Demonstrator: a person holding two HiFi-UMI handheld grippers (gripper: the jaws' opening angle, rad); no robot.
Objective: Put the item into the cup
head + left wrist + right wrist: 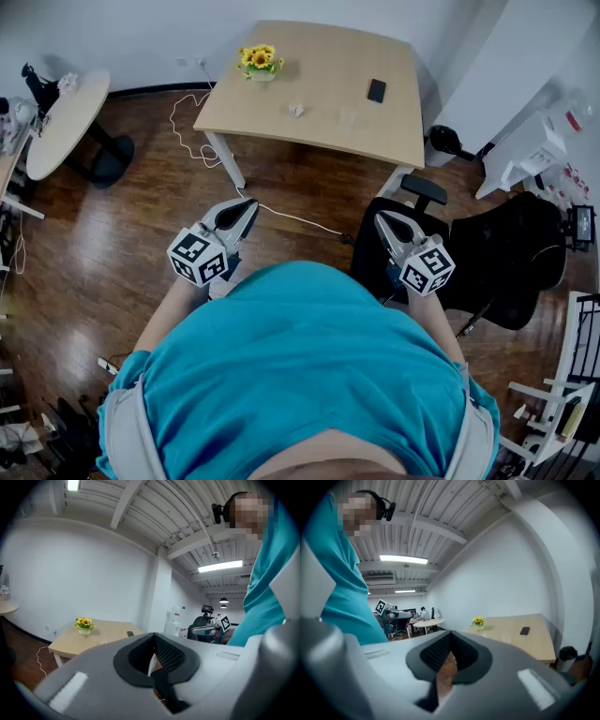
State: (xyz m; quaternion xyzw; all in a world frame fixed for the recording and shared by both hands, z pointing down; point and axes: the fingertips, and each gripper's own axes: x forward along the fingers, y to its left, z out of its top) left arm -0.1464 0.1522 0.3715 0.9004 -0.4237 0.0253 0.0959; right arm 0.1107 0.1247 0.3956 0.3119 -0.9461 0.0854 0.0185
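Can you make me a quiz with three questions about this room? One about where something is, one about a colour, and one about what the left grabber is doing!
1. Where is the black phone?
A. On the wooden table
B. On a shelf
C. In a box

2. What colour are the flowers?
A. Red
B. Yellow
C. Blue

3. How are the jaws of the left gripper?
A. Wide open
B. Squeezing a ball
C. Shut, with nothing between them

Answers:
1. A, because the head view shows the phone lying flat on the tabletop, near its right side.
2. B, because the petals are yellow in both the head view and the left gripper view.
3. C, because the left gripper view shows the two pads together with only a thin slit between them and nothing in it.
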